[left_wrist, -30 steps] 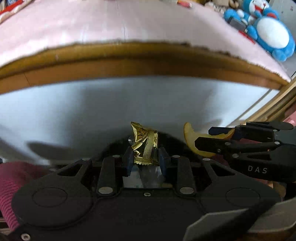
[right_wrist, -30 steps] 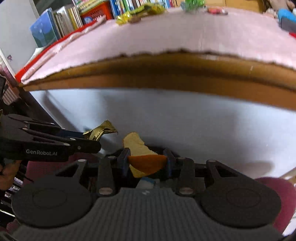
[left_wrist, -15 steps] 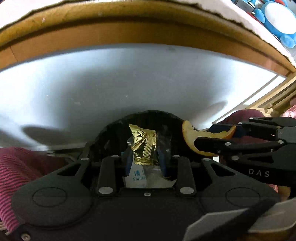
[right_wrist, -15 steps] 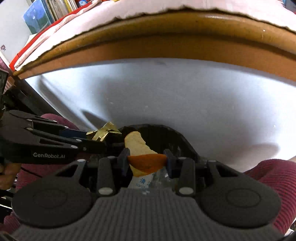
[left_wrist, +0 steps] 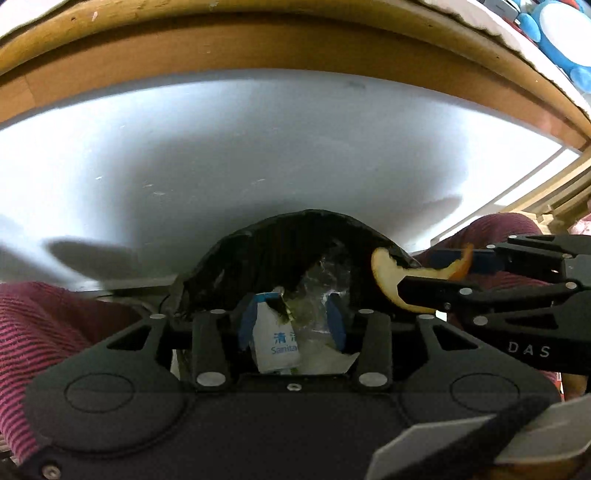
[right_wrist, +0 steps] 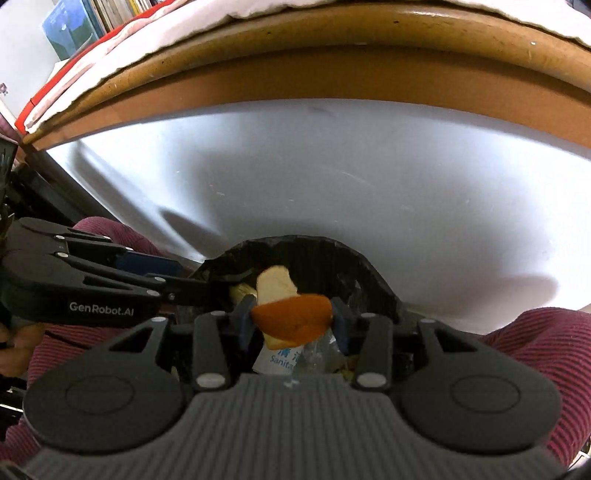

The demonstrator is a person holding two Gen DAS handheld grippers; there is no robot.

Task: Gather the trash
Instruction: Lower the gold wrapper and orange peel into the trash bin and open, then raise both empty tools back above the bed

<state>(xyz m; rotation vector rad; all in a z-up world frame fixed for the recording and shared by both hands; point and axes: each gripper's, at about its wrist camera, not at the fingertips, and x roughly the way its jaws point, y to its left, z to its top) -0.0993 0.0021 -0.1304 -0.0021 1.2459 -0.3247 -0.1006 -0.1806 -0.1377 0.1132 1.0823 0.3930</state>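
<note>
A bin lined with a black bag (left_wrist: 280,229) (right_wrist: 354,258) sits below both grippers, under the table edge. A white sachet (left_wrist: 275,343) (right_wrist: 275,360) and clear plastic (left_wrist: 325,273) lie inside it. My left gripper (left_wrist: 291,321) (right_wrist: 207,288) is open over the bin mouth, and a dark scrap of the gold wrapper (left_wrist: 281,304) shows just off its left finger. My right gripper (right_wrist: 291,321) (left_wrist: 406,291) is shut on an orange peel (right_wrist: 291,317) (left_wrist: 384,273), holding it over the bin's right rim.
The wooden table edge (left_wrist: 258,55) (right_wrist: 332,62) with its pink cloth curves overhead, and a white panel (left_wrist: 258,155) stands behind the bin. Maroon striped fabric (left_wrist: 44,332) (right_wrist: 546,339) of a person flanks the bin. A blue plush toy (left_wrist: 554,33) and books (right_wrist: 74,29) are farther off.
Both grippers have dropped from the table edge to the bin. The left jaws have parted and the gold wrapper has slipped from between them. The right still grips the peel.
</note>
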